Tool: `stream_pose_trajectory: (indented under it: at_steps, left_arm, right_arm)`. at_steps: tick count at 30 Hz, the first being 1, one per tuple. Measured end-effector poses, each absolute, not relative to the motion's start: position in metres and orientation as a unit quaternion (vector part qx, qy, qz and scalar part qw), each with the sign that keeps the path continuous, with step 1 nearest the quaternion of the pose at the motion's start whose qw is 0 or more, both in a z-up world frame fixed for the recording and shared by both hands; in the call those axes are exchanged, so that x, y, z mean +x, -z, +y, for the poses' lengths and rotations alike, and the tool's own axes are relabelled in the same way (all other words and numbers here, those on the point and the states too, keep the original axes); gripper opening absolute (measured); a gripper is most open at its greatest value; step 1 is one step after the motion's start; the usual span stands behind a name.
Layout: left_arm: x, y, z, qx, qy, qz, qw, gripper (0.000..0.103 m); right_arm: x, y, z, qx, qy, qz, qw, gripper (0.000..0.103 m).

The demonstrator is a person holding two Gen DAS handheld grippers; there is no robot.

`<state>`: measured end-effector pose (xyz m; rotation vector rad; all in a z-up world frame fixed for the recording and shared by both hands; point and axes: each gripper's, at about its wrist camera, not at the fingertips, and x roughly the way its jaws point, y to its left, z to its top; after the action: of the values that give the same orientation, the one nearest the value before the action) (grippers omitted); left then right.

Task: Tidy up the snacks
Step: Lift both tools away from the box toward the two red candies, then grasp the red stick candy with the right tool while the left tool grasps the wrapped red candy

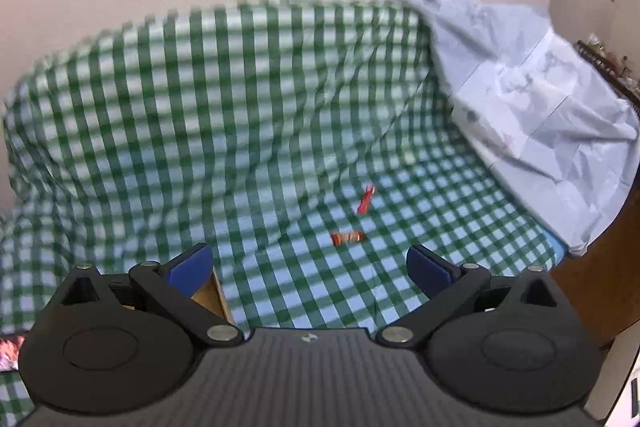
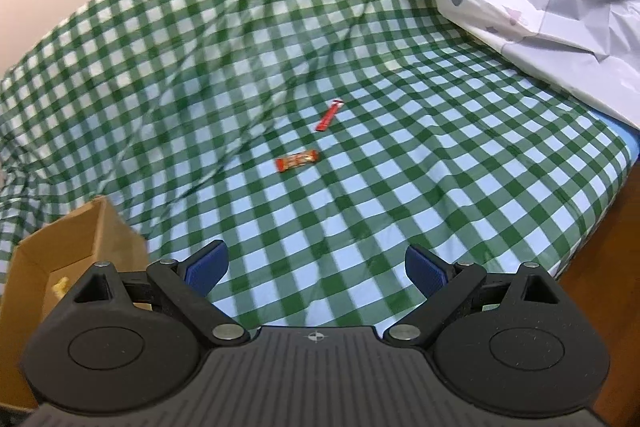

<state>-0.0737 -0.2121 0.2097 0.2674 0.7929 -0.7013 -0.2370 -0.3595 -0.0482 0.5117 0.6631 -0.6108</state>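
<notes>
**Two snacks on the checked bed, both sets of fingers spread**

Left gripper (image 1: 310, 269) with blue fingers (image 1: 192, 267) set wide apart, nothing between them. Right gripper (image 2: 316, 267) likewise wide, fingers (image 2: 426, 273) pinching nothing.

Ahead of both, on the green-checked sheet (image 2: 400, 187) covering the bed: an orange snack bar (image 2: 298, 161) lying flat, and just beyond it a slim red stick packet (image 2: 329, 115), apart from the bar and angled away. From the left wrist, same pair slightly right of centre between the fingers, bar (image 1: 347, 238) nearer, stick (image 1: 365, 201) farther, both smeared by blur, print unreadable.

Only from the right wrist: an open cardboard box (image 2: 80, 243) beside the left finger, something pale yellow inside, too small to identify. From the left wrist, merely a brown sliver of that box (image 1: 214, 297) behind the left finger, the rest hidden by the gripper body.

Only from the left wrist: a wall beyond the bed and a cluttered shelf at far right, contents indistinct. Pale blue printed cover (image 1: 540, 107) heaped far right in both views, cut off by the frame edge from the right wrist.
</notes>
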Motion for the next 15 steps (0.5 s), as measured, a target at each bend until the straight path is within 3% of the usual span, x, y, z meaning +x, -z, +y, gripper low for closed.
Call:
stream_pose_trajectory:
  at_steps: [6,15]
  left_arm:
    - [-0.004,-0.104,-0.287,0.159,0.384,0.433,0.800,0.103]
    - [0.084,0.078,-0.421,0.245,0.415,0.441,0.757,0.103]
  right_arm:
    - [-0.224,0.052,-0.403,0.226,0.315,0.303,0.870,0.096]
    - [-0.176,0.086,-0.502,0.202,0.326,0.284,0.879,0.098]
